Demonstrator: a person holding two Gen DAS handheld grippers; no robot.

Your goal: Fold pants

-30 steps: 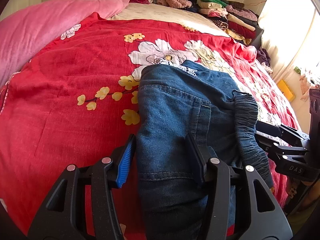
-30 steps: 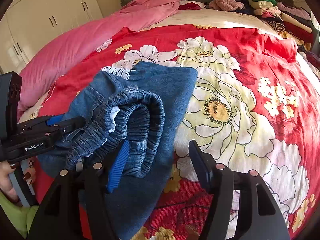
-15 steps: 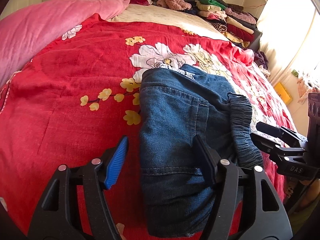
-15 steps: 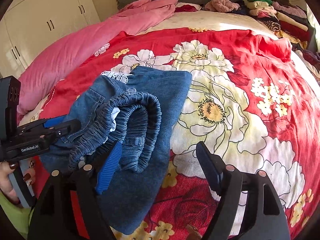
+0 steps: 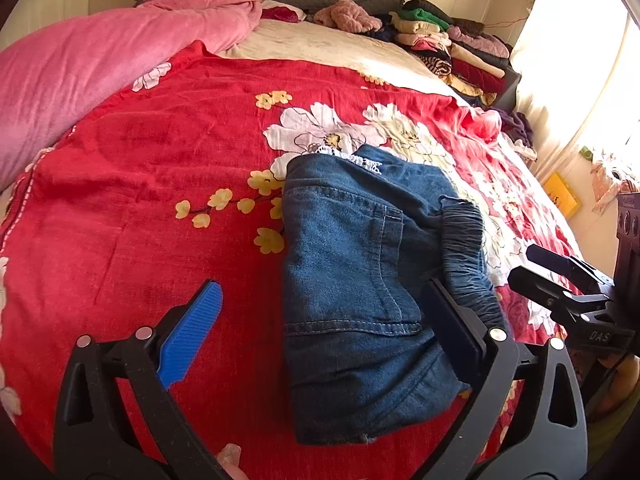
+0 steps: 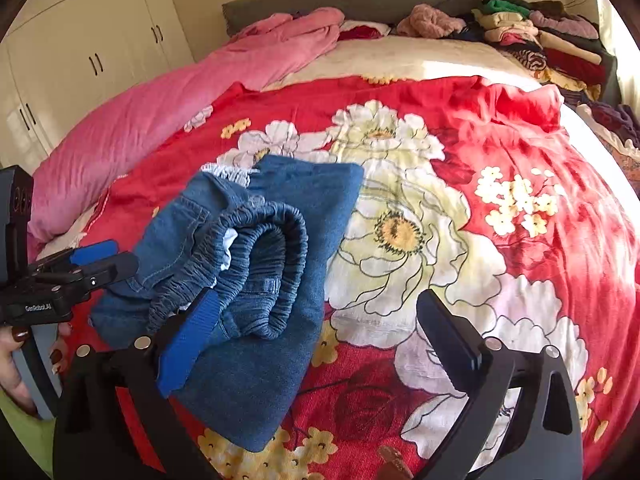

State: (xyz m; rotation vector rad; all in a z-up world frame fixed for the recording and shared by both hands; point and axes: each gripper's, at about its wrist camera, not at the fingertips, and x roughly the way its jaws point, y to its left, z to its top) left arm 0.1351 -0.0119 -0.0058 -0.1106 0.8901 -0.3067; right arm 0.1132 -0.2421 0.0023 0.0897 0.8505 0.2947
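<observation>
- Left wrist view: the left gripper is spreading its jaws wide and gripping nothing. A second ago they were much narrower around the near end of the pants; now the blue pad is standing clear over the red floral bedspread and only the dark finger is overlapping the denim's right edge.
- In the right wrist view, the right gripper is opening just the same, from a half-closed stance to full spread, holding nothing; its blue pad is sitting over the gathered waistband at lower left.
- The pants are lying as a compact folded bundle at the lower middle of both frames, so I'd judge the fold to be essentially finished and both tools to be letting go.
- A pink quilt is filling the upper left, and a stack of folded clothes is sitting at the upper right, both well apart from the bundle.
- Nothing is blocking the pants; only the loose waistband loop could snag a finger.
</observation>
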